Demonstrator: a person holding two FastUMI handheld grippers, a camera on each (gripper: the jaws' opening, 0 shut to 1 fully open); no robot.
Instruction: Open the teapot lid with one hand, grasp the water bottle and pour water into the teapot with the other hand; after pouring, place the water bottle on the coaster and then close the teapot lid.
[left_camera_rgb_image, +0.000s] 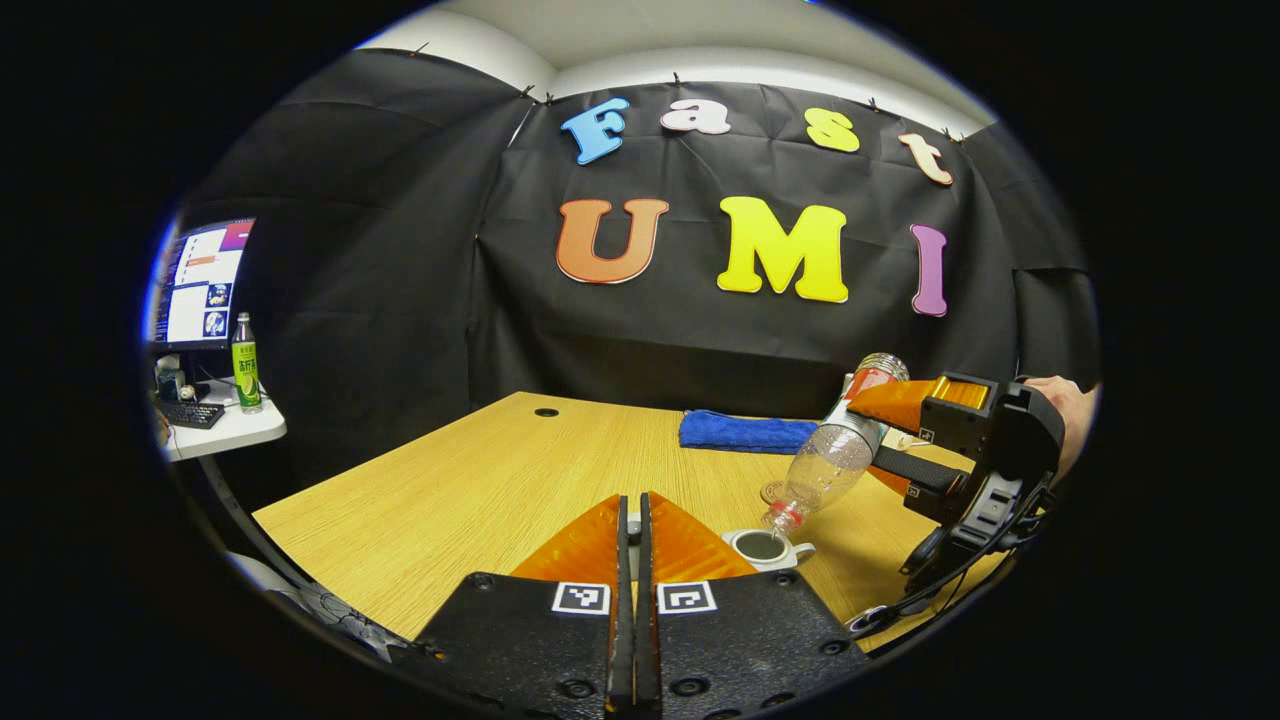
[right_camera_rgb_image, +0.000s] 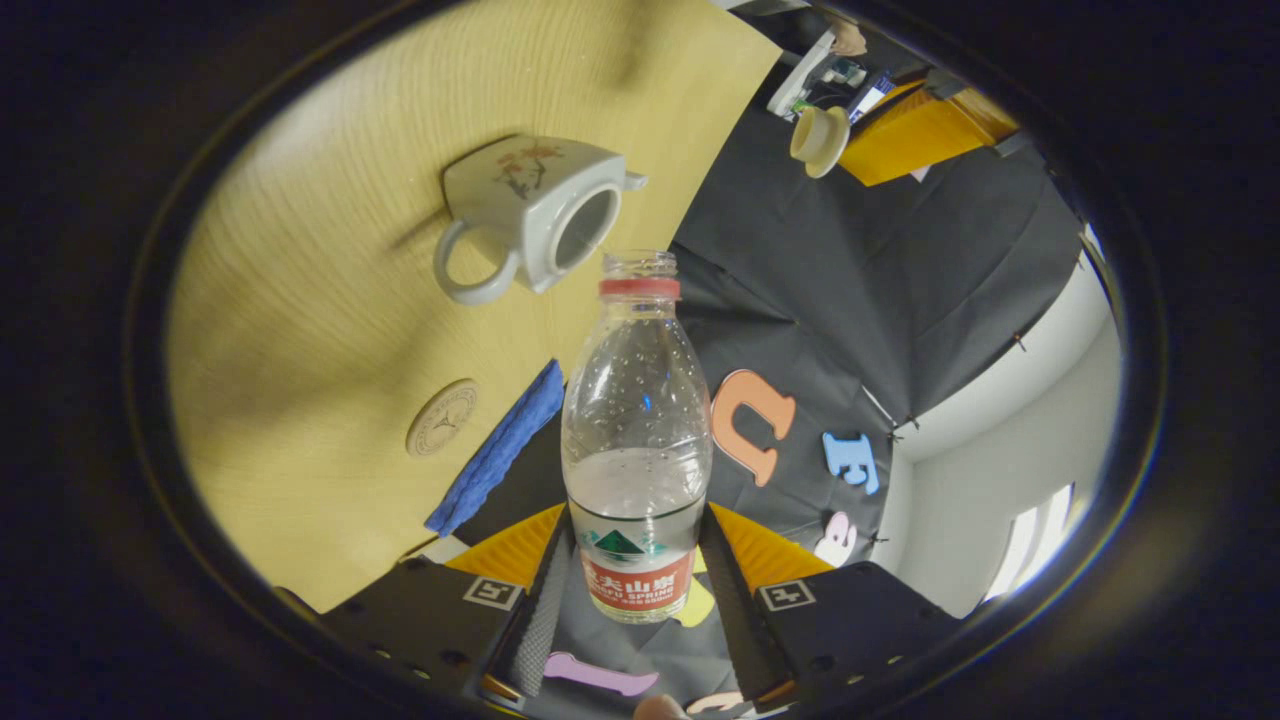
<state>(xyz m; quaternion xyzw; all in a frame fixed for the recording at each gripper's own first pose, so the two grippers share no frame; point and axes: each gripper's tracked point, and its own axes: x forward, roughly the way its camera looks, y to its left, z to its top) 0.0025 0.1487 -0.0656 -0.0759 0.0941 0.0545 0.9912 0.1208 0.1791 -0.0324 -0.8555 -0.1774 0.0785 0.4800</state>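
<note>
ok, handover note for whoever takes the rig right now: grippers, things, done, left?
Left gripper: fingers closed on a small knob, most likely the lid's; in the right gripper view the round cream teapot lid is held off the pot.
Right gripper: shut on the clear plastic water bottle with the red neck ring, tilted mouth-down just over the white ceramic teapot.
The teapot stands open on the wooden table; the round wooden coaster lies beside the folded blue cloth.
Done: lid off, bottle grasped, pouring position reached.
Left: finish pouring, set bottle on coaster, close lid.
</note>
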